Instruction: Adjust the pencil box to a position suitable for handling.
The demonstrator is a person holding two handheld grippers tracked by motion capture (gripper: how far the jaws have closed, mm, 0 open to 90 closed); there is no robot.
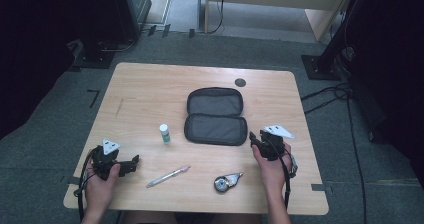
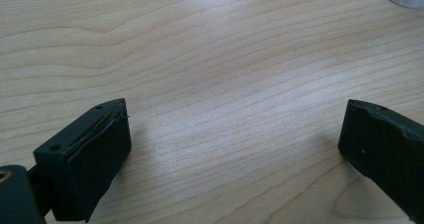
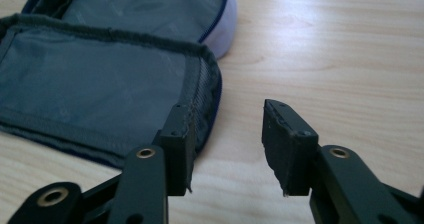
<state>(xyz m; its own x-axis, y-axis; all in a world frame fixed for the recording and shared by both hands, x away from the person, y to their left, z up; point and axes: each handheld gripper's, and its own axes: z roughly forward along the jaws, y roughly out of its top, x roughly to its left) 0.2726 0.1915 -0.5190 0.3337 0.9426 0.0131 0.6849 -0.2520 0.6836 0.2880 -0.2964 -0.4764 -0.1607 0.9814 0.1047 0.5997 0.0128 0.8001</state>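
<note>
High view, pouch (image 1: 216, 116) unzipped flat, both halves empty, left gripper (image 1: 131, 163) and right gripper (image 1: 255, 139) jaws apart

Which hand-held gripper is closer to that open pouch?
Right. The right hand-held gripper sits just beside the pouch at its right end; the left hand-held gripper is far off, near the table's front left corner.

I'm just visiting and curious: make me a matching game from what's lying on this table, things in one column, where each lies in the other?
Things:
1. pouch
2. small bottle
3. pen
4. tape dispenser

Places:
A. near edge, in front of the pouch
B. standing just left of the pouch
C. open flat at the table's middle
D. lying slantwise between the two hands

Pairs: 1-C, 2-B, 3-D, 4-A
</note>
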